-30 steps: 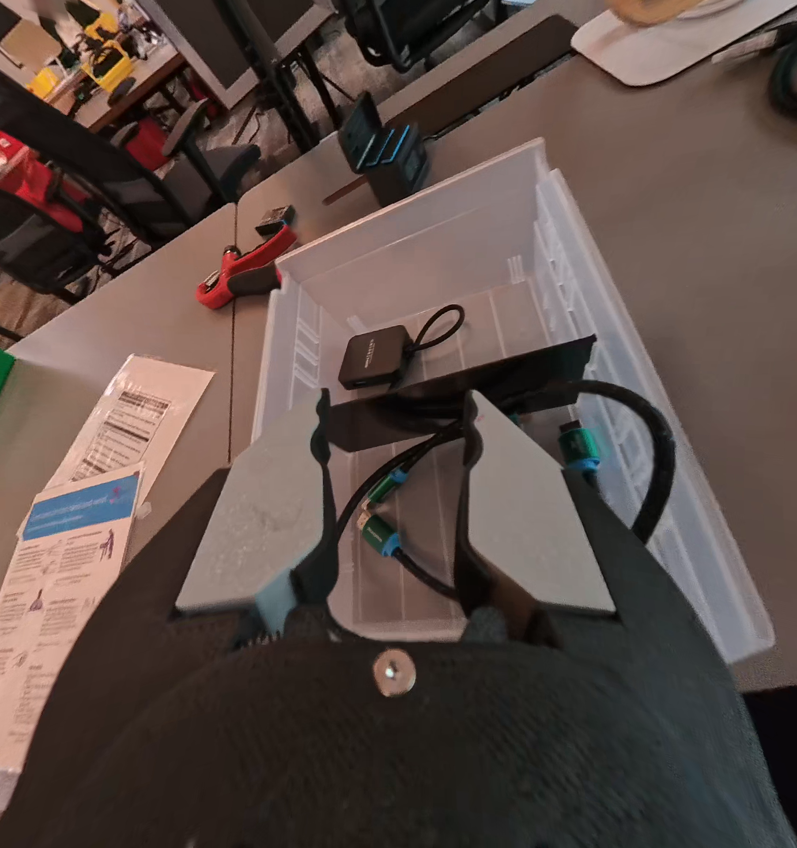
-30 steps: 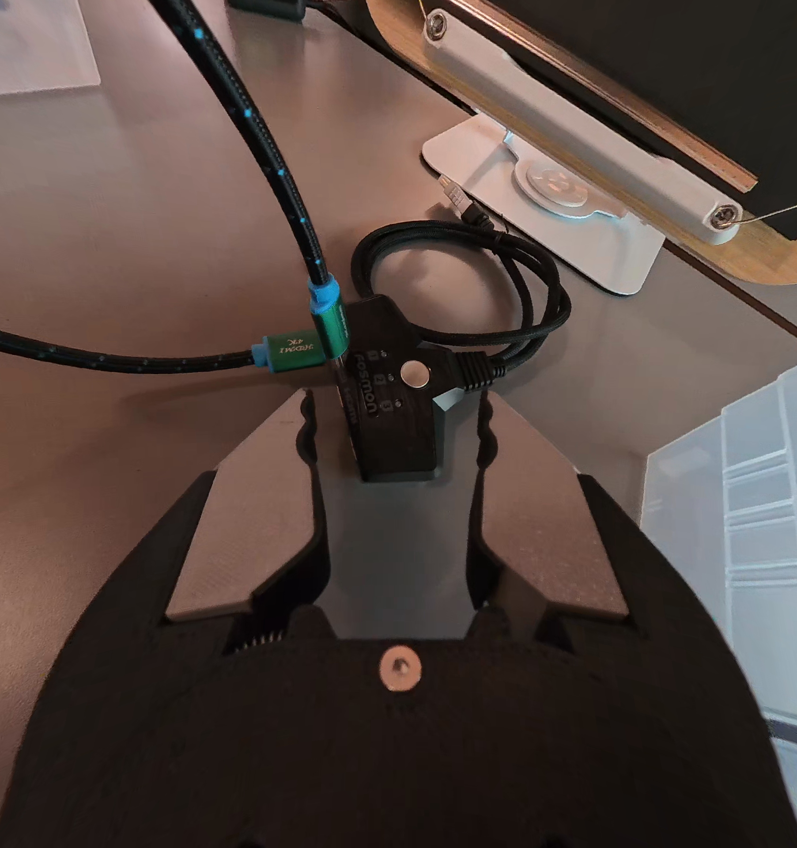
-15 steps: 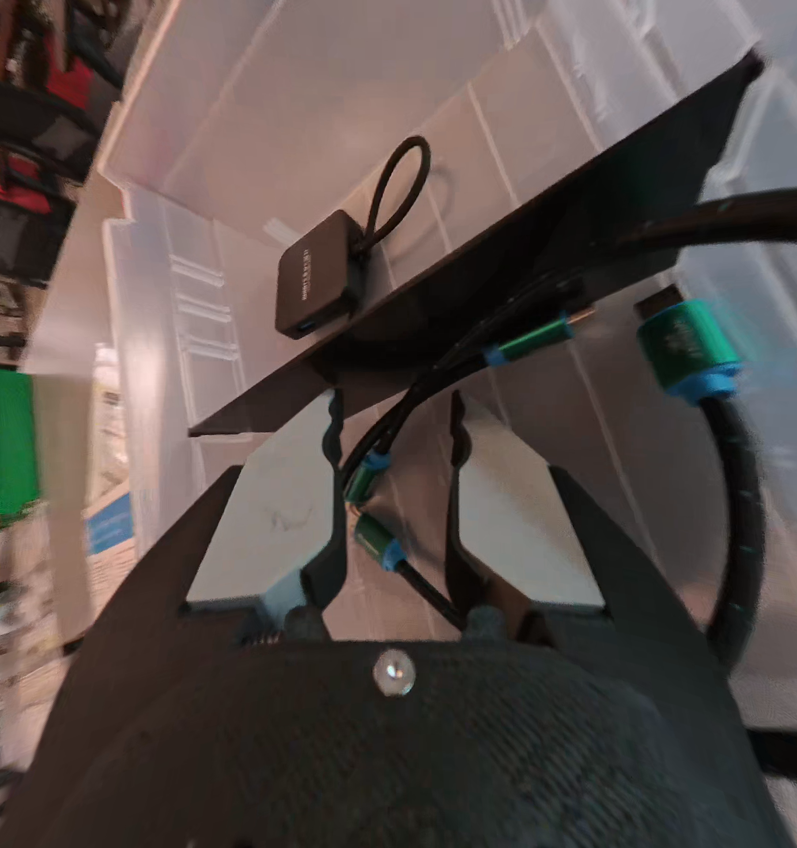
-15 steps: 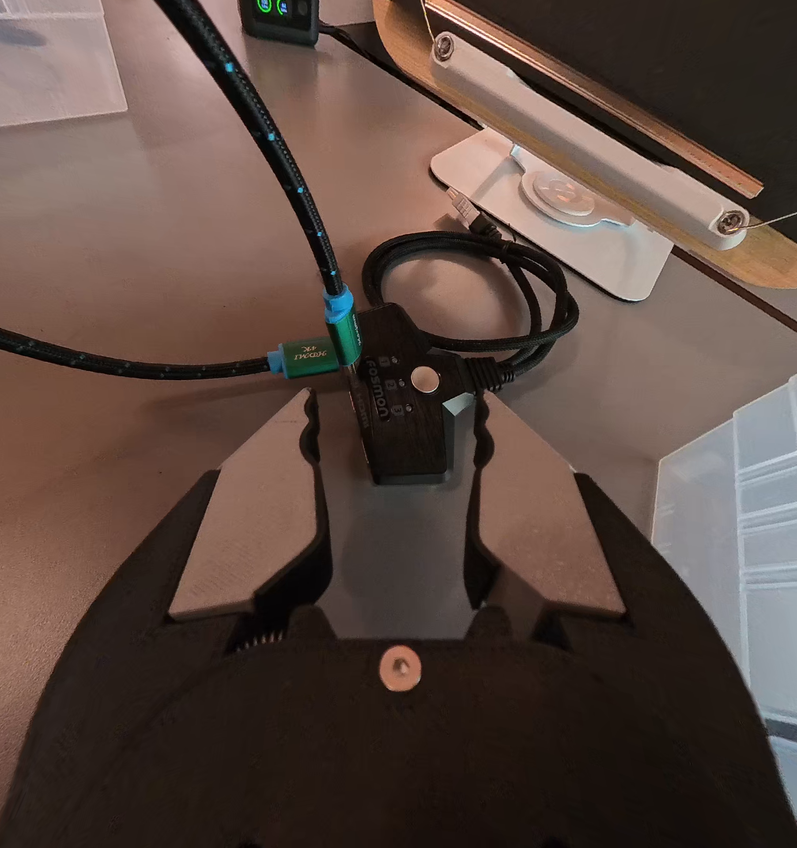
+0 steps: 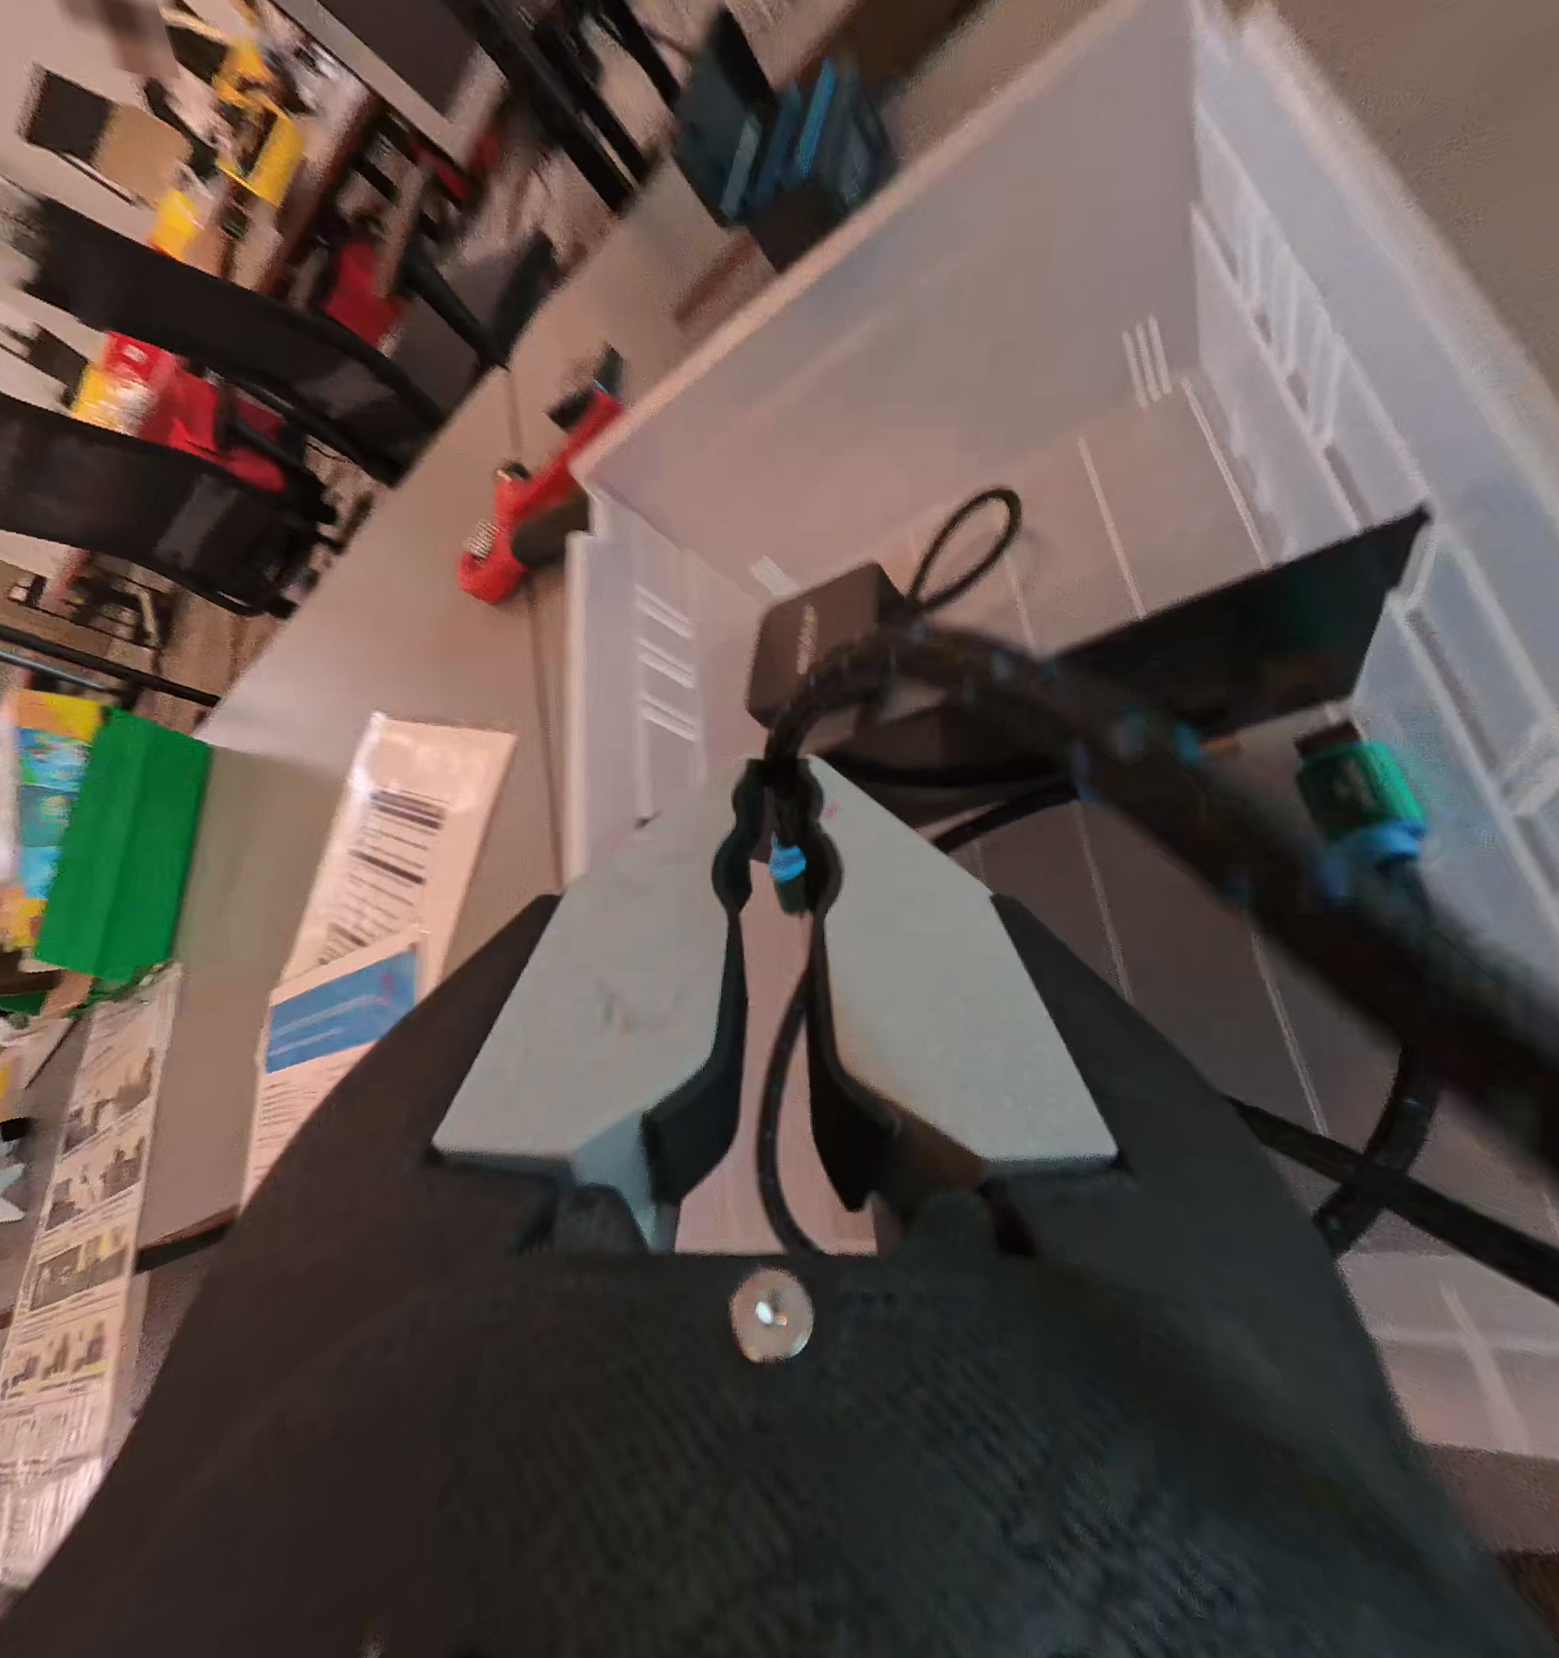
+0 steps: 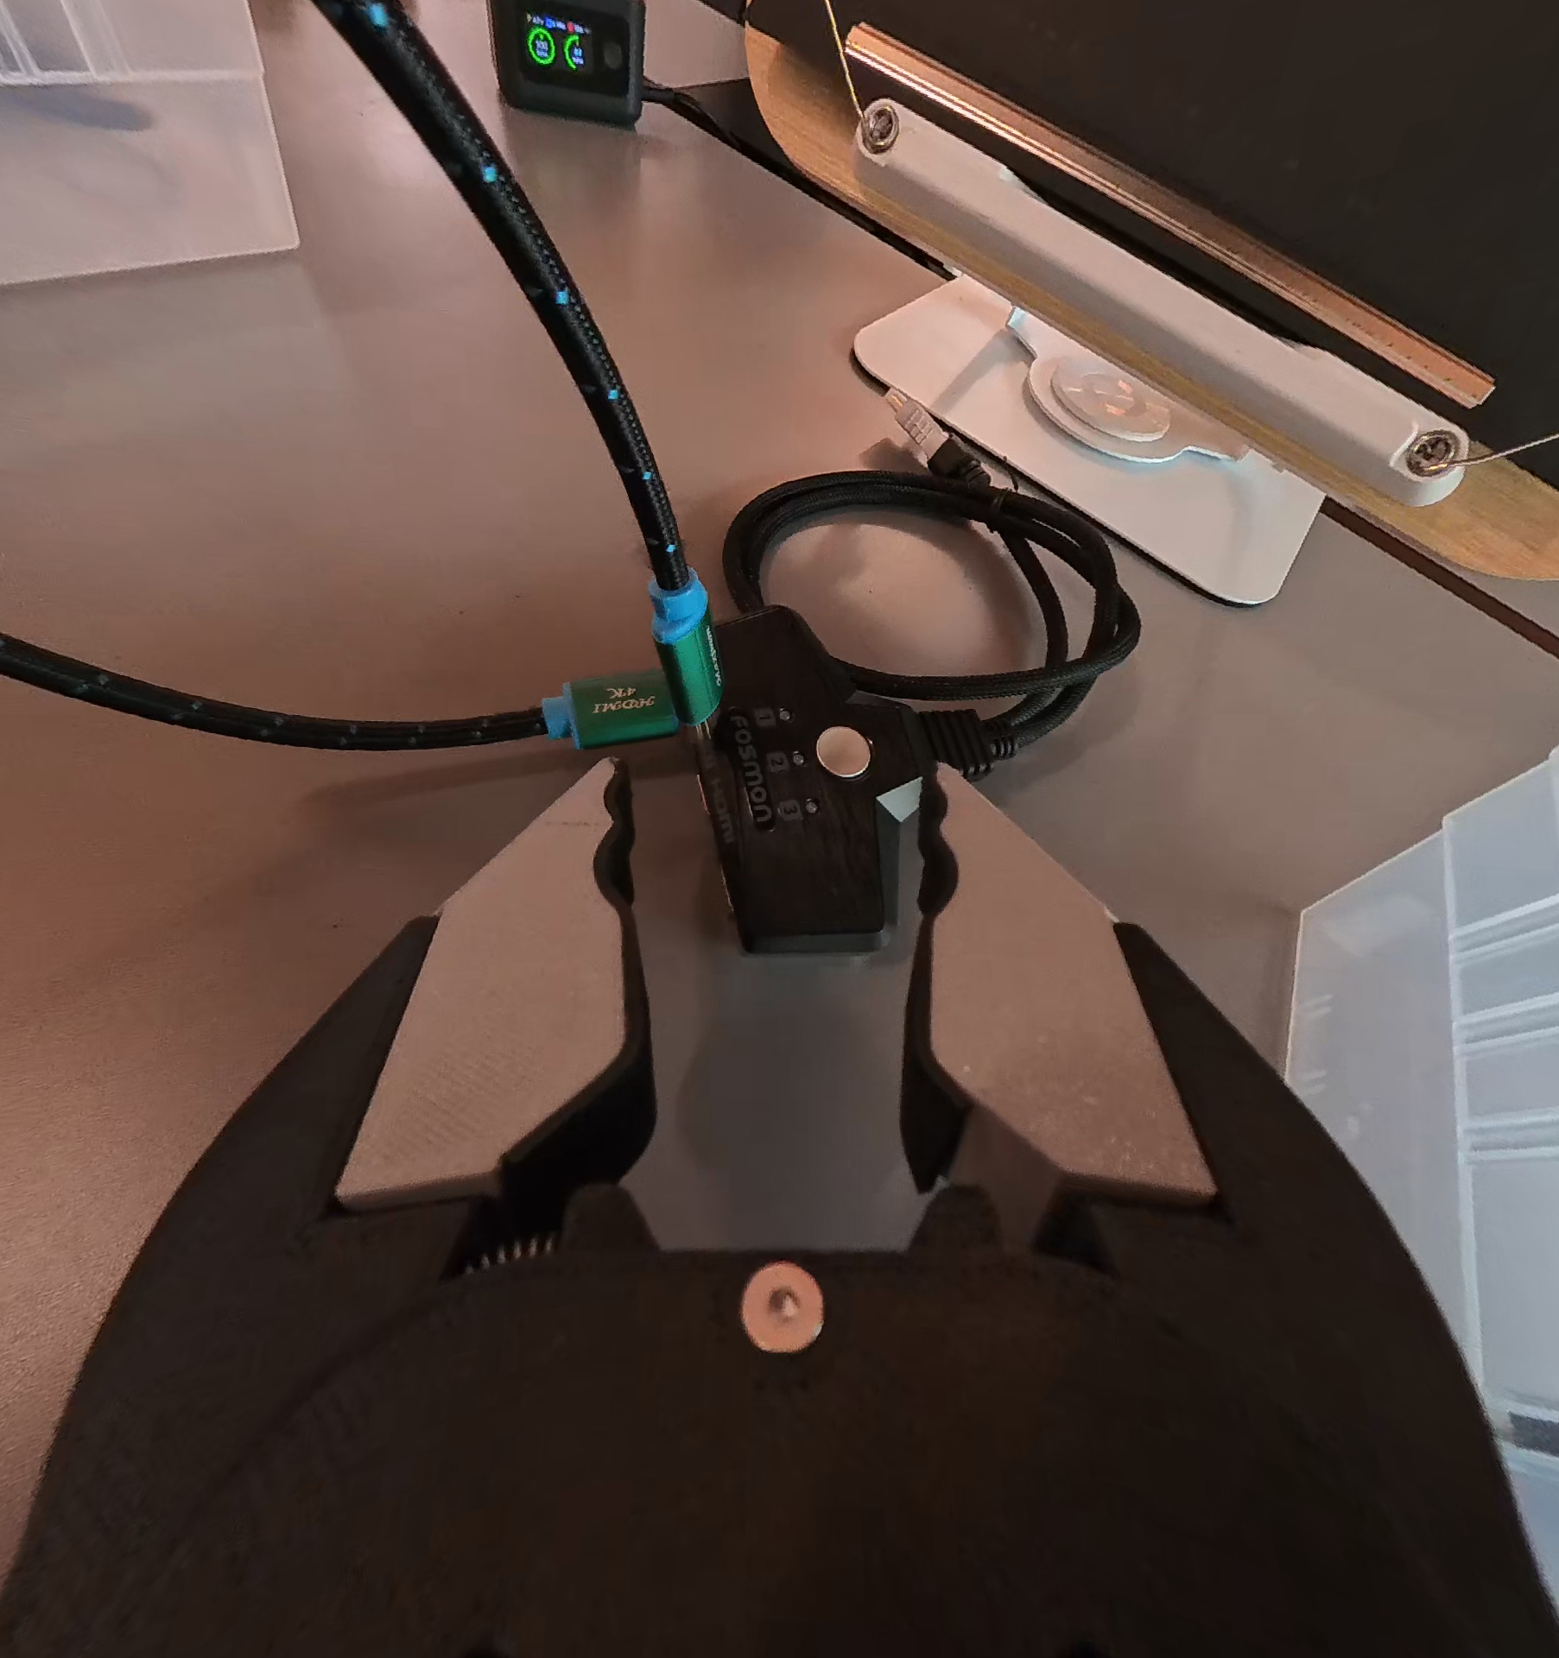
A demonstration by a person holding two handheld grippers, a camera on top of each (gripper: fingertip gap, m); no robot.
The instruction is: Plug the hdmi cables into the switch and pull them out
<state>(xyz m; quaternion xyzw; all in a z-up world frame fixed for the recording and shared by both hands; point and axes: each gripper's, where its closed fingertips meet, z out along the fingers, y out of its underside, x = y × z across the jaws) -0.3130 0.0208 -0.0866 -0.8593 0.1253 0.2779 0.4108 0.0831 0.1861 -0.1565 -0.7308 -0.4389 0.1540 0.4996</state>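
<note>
In the left wrist view my left gripper [image 5: 780,839] is shut on a black braided HDMI cable [image 5: 982,668] just by its blue collar, over the clear plastic bin [image 5: 892,359]. The cable arcs away to the right, blurred. A second green plug [image 5: 1354,789] lies loose in the bin. In the right wrist view the black switch [image 6: 802,807] lies on the table between the open fingers of my right gripper [image 6: 771,807]; the right fingertip [image 6: 937,807] is at its corner. Two green plugs [image 6: 614,709] [image 6: 684,659] meet at the switch's left side.
The bin holds a small black box [image 5: 816,641] with a cable loop and a black divider [image 5: 1251,628]. A red tool [image 5: 533,520] and paper sheets [image 5: 381,861] lie left of it. A white monitor stand [image 6: 1116,422], a small lit display [image 6: 569,54] and the switch's coiled lead [image 6: 1027,574] surround the switch.
My left gripper has closed on the cable end in the bin and swung up with it; the view is blurred. The right gripper has drawn back slightly; the switch has not moved.
</note>
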